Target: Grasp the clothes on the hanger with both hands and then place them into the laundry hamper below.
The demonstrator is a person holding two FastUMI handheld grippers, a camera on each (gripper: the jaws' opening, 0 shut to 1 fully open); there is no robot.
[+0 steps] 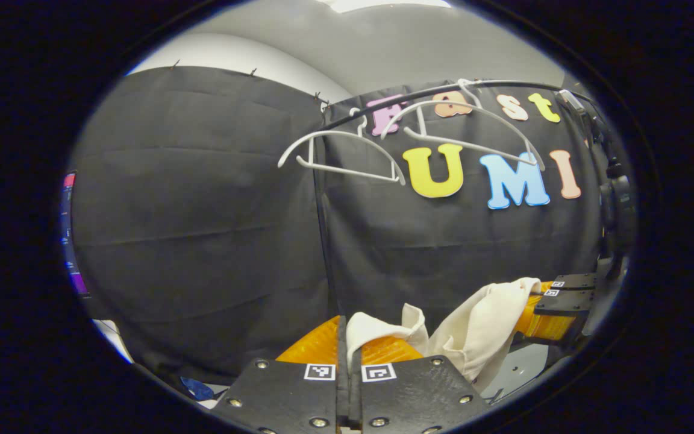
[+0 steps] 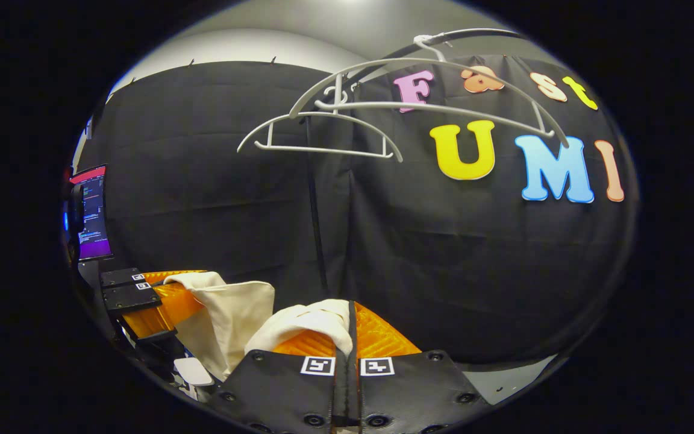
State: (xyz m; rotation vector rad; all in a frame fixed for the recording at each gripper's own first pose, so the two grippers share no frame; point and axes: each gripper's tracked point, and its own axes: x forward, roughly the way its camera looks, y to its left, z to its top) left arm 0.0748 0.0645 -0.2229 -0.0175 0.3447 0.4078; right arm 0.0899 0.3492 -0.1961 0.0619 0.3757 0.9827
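A cream garment point(image 1: 485, 325) sags between my two grippers, off the hangers. In the left gripper view my left gripper point(image 1: 343, 328) is shut on one corner of it, and the right gripper point(image 1: 534, 313) holds the other end farther right. From the right gripper view, my right gripper point(image 2: 352, 319) is shut on a bunched fold of the garment point(image 2: 232, 319), while the left gripper point(image 2: 181, 295) grips it at the left. Two white hangers point(image 1: 347, 157) point(image 1: 473, 129) hang bare on the dark rod point(image 1: 503, 84) above; they appear again as hangers point(image 2: 323, 138) point(image 2: 431, 84).
Black cloth wall stands close behind the rod. A lit monitor point(image 2: 91, 214) sits at the far left of the right gripper view. A vertical dark pole point(image 2: 317, 229) runs down behind the hangers. A pale floor strip point(image 2: 503, 377) shows low right.
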